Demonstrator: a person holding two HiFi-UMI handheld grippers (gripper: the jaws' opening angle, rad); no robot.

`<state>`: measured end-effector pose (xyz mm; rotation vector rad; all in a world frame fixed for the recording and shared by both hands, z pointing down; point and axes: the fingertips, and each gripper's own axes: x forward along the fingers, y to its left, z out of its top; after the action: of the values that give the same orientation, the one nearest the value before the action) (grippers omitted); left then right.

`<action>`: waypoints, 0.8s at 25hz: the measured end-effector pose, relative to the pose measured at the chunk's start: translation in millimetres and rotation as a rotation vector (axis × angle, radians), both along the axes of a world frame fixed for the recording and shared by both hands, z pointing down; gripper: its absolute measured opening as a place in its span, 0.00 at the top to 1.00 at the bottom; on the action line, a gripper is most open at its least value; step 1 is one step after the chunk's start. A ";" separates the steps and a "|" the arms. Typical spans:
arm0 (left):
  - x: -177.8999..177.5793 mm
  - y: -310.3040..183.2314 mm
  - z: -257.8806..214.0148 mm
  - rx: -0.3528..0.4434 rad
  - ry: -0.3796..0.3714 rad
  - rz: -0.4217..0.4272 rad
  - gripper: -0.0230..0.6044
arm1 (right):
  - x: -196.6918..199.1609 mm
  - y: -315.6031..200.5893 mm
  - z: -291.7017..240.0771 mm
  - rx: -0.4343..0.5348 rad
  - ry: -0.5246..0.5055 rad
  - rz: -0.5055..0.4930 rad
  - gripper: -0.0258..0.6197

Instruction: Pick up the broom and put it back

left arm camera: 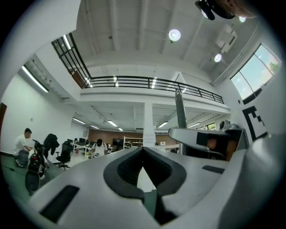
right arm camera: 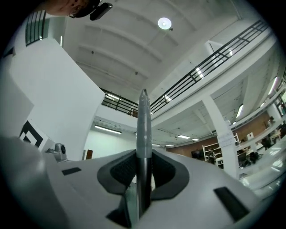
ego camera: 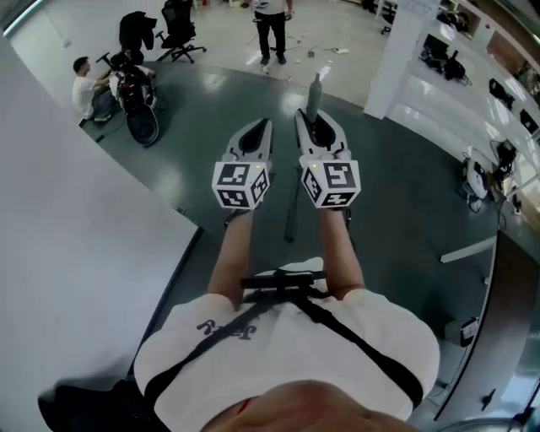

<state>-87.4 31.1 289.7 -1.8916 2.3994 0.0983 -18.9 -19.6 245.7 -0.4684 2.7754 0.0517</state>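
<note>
The broom is a grey pole. Its upper end [ego camera: 314, 91] sticks up past my right gripper [ego camera: 317, 122], and its lower part [ego camera: 292, 211] hangs down between my forearms; the broom head is hidden. In the right gripper view the pole [right arm camera: 144, 129] stands upright between the pads, and the right gripper [right arm camera: 144, 156] is shut on it. My left gripper [ego camera: 256, 128] is level beside the right one, jaws together, with nothing in them. In the left gripper view the tips of the left gripper [left arm camera: 143, 151] meet, and the pole [left arm camera: 180, 112] rises to the right.
A white wall [ego camera: 67, 219] runs close along my left. Ahead on the dark floor are a seated person [ego camera: 84, 84] by a wheeled cart [ego camera: 137, 105], office chairs [ego camera: 177, 34], a standing person [ego camera: 272, 25] and a white pillar [ego camera: 395, 63]. Desks line the right side.
</note>
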 end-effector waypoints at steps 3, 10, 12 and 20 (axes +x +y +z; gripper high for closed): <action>38.8 -70.2 14.0 0.004 0.008 0.086 0.95 | 38.9 -57.7 12.9 0.003 0.006 0.076 0.82; 102.6 -189.2 46.1 -0.042 0.030 0.260 0.95 | 109.3 -166.3 49.6 -0.007 0.056 0.281 0.82; 113.2 -218.0 53.3 -0.054 0.035 0.304 0.95 | 124.1 -193.7 58.8 -0.019 0.062 0.336 0.82; 135.1 -348.5 88.6 -0.086 0.060 0.500 0.95 | 153.3 -308.2 95.7 -0.085 0.064 0.514 0.83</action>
<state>47.7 -317.4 378.3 -2.5181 1.9316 0.0835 134.4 -327.8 341.3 -1.2078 2.6485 0.0677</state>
